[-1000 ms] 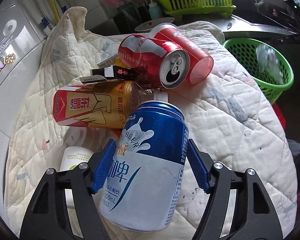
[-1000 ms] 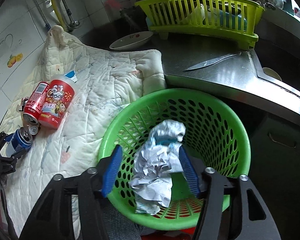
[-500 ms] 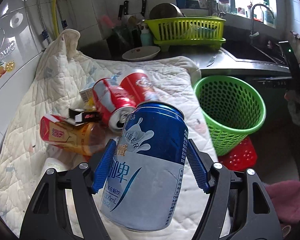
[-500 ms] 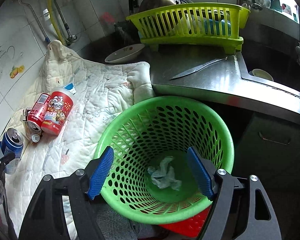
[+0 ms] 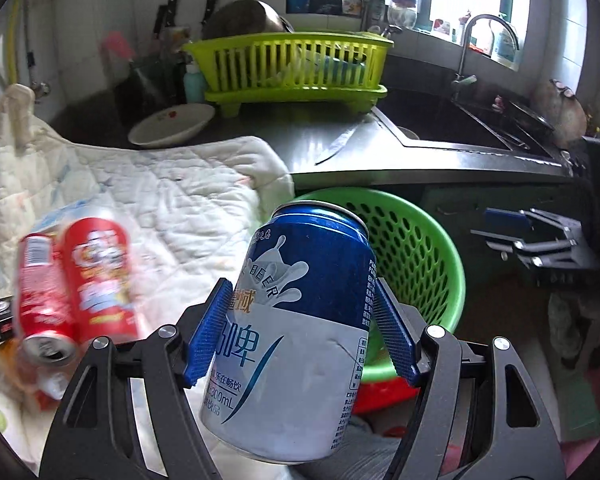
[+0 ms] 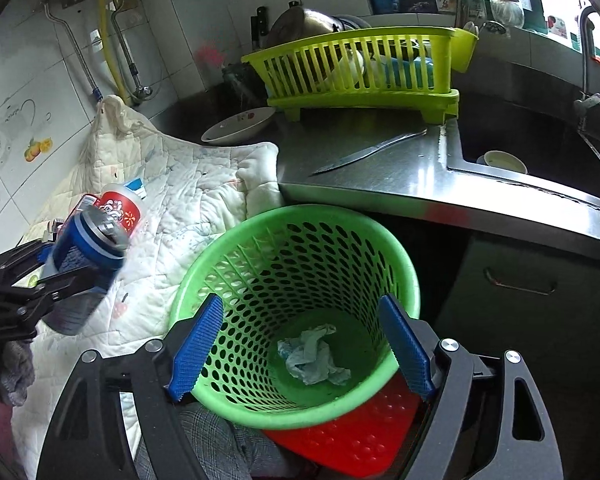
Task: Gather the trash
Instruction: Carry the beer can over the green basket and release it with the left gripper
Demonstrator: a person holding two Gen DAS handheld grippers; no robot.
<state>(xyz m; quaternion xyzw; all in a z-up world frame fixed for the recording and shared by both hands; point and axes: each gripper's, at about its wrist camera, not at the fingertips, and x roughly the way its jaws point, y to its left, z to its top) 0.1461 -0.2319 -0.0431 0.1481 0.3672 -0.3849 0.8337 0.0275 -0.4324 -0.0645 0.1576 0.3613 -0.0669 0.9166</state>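
Observation:
My left gripper is shut on a blue and white beer can, carried in the air just left of the green basket. From the right wrist view the same can and left gripper hang over the quilt beside the basket. My right gripper hovers above the basket, its jaws opening with nothing between them. A crumpled white paper lies on the basket's bottom. A red soda can and a red cup lie on the quilt at left.
The white quilt covers the surface on the left. A steel counter behind the basket carries a knife, a white bowl and a yellow-green dish rack. A sink lies at right. A red stool is under the basket.
The left gripper carried the blue can away from the trash pile, rightward to the basket. The right gripper opened and the crumpled paper fell from it to the basket's bottom.

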